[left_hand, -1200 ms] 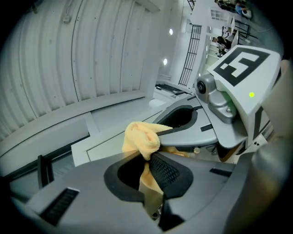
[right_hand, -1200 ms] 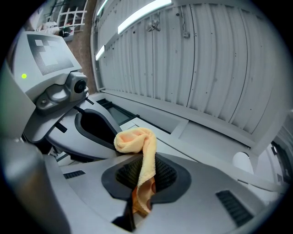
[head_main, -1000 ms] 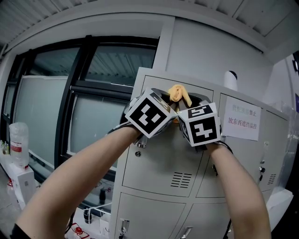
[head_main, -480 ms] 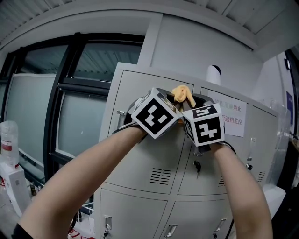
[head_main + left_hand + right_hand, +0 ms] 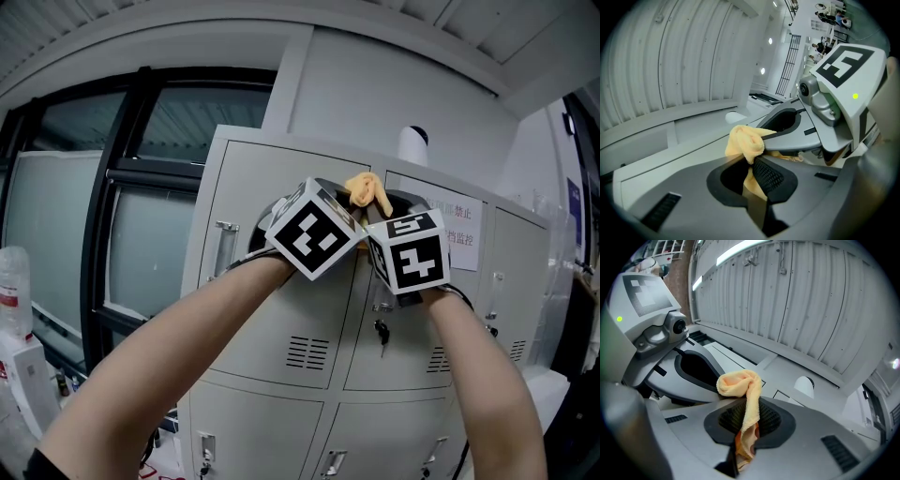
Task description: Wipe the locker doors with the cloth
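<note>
Two grippers were up high at the bank of pale grey metal lockers, side by side and close together. The left gripper had its dark ribbed jaws pressed together on a small yellow-orange terry cloth, one bunched end puffing out above the pinch. The right gripper was clamped on the same cloth too, a strip of it running down through the narrow gap between its jaws and a rolled fold lying over the top. From the head view, that cloth poked up just above both grippers, in front of the upper edge of the top row of grey locker doors, near the seam between two of them; whether it was touching the metal could not be told. A bare forearm reached up to each gripper. On the door to the right was a white paper notice with red print, a small key hung in a lock below the grippers, and a white cylinder stood on the lockers' top edge. Dark-framed windows ran off to the left.
</note>
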`<act>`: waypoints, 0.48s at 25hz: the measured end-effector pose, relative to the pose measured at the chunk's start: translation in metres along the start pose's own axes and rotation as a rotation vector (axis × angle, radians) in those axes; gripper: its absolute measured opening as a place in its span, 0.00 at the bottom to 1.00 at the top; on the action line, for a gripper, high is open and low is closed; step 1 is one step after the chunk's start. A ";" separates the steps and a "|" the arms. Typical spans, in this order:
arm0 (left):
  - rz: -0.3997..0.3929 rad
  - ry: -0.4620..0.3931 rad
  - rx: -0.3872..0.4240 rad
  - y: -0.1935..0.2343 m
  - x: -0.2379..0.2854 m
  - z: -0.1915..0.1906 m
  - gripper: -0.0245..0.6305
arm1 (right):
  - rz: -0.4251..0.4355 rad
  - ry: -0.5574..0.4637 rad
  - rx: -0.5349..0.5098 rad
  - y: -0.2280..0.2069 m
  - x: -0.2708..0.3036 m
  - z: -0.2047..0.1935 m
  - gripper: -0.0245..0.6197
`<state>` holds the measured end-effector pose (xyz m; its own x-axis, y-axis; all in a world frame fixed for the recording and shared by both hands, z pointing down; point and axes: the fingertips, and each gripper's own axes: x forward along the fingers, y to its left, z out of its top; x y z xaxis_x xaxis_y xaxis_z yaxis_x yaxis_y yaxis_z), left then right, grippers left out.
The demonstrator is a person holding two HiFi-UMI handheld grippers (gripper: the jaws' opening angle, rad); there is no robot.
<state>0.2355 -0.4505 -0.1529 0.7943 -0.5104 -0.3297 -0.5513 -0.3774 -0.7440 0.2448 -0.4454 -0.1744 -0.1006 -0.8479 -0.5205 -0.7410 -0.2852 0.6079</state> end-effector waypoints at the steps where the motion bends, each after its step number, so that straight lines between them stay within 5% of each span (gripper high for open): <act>1: -0.002 0.001 0.001 0.000 0.000 -0.001 0.11 | -0.002 -0.001 0.003 0.000 0.000 0.000 0.14; 12: -0.006 0.017 0.060 0.001 -0.017 0.002 0.11 | -0.013 -0.005 0.006 0.009 -0.010 0.015 0.14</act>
<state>0.2217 -0.4410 -0.1494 0.7929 -0.5217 -0.3150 -0.5295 -0.3339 -0.7798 0.2291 -0.4335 -0.1724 -0.0937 -0.8420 -0.5313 -0.7466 -0.2936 0.5969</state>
